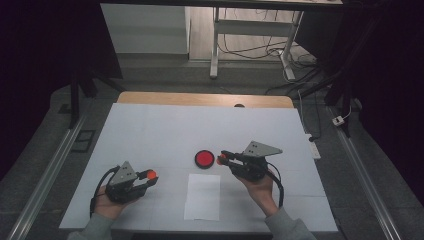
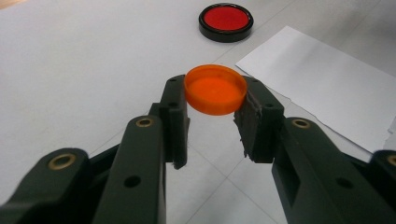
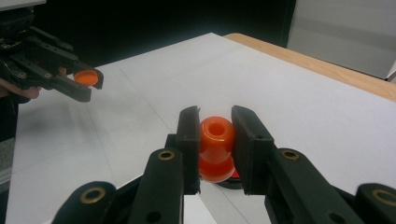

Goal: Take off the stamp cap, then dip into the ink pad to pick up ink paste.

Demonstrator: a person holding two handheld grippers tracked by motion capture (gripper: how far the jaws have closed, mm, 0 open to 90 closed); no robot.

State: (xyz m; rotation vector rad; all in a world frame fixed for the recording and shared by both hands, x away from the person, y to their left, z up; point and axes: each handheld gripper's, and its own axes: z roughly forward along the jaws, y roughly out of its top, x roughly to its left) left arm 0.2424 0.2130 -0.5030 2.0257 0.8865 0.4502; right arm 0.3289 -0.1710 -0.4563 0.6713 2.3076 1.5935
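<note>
White covering spreads over the table point(image 1: 150, 130), dark room around it. One paper sheet point(image 1: 202, 196) lies between the two grippers. One black dish point(image 1: 204, 159) with red filling sits just left of the right gripper point(image 1: 221, 159), clamped on an orange stamp point(image 3: 216, 147). Left gripper point(image 1: 150, 176) pinches one orange cap point(image 2: 215, 88).
</note>
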